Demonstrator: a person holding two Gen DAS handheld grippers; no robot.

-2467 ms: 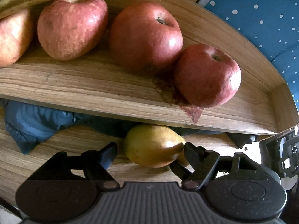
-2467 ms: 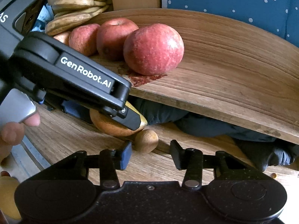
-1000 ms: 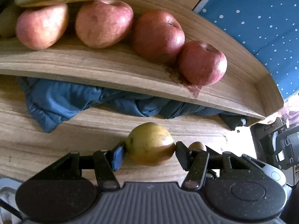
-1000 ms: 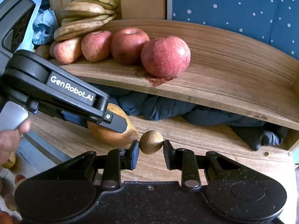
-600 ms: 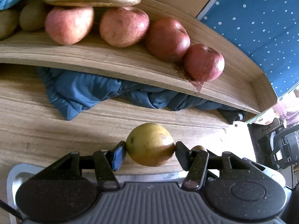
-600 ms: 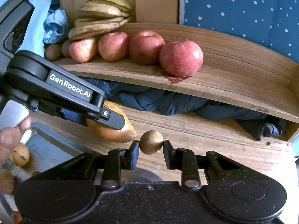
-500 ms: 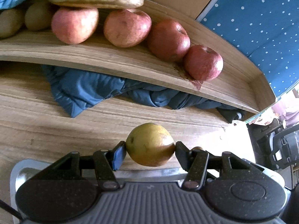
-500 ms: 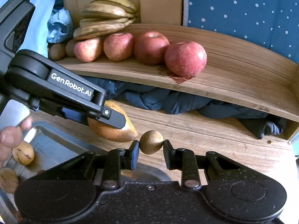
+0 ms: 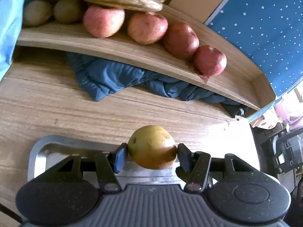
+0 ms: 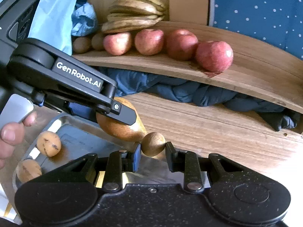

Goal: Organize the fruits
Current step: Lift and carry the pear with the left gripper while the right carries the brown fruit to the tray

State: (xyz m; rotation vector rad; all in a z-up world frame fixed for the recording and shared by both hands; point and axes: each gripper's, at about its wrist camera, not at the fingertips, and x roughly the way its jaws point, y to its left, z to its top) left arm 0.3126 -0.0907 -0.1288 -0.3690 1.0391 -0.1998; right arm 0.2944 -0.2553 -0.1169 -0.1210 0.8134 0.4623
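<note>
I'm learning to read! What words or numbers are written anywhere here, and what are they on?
"GenRobot.AI": white letters on the black plastic arm of the left gripper, seen from the right wrist camera.
No other words, numbers or signs can be read; the apples, bananas, metal tray and wooden shelf show no labels.

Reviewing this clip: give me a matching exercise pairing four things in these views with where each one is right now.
Things:
1. pear
2. small brown fruit
3. apples
4. blue cloth

Places:
A. under the shelf
B. in a row on the shelf
C. in the left gripper
D. in the right gripper

Pairs: 1-C, 2-D, 3-B, 4-A
</note>
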